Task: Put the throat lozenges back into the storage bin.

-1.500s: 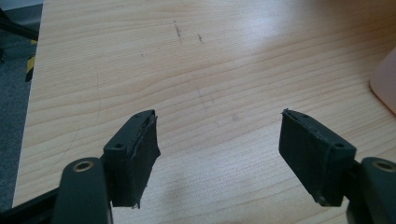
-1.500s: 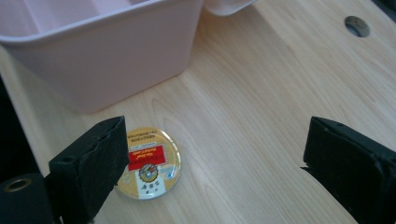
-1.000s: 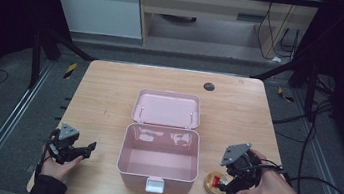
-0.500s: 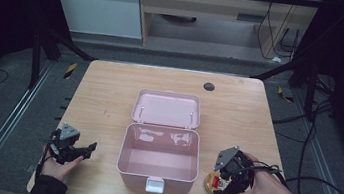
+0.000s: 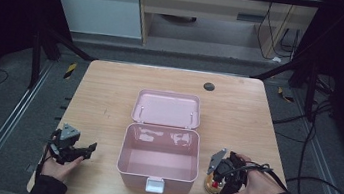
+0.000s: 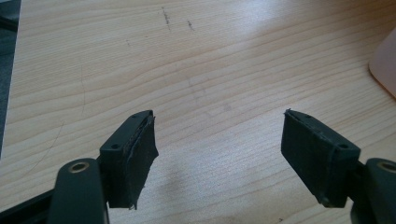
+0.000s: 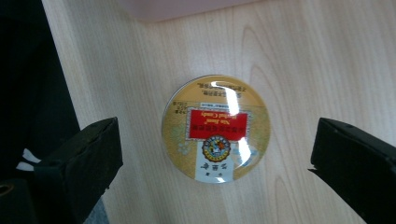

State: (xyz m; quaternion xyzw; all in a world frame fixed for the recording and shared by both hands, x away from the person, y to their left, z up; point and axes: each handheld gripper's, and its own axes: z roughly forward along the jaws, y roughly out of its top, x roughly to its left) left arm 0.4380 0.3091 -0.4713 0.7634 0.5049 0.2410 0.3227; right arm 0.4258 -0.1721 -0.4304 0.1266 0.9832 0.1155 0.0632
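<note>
Lowered since a second earlier, the right gripper [image 7: 215,154] straddled the round gold tin [image 7: 215,128] with spread jaws, ungrasped beside the empty pink plastic box [image 5: 159,158]; left gripper [image 6: 229,154] idled, jaws spread.

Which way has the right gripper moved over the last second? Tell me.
Yes. The right gripper has moved toward the table's near edge and slightly closer to the pink box, lowering over the round tin.

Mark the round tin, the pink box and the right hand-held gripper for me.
round tin [image 7: 215,128]: right gripper view, red label on its lid.
pink box [image 5: 156,178]: high view, front wall by the latch.
right hand-held gripper [image 7: 215,158]: right gripper view, midway between its fingertips.
</note>
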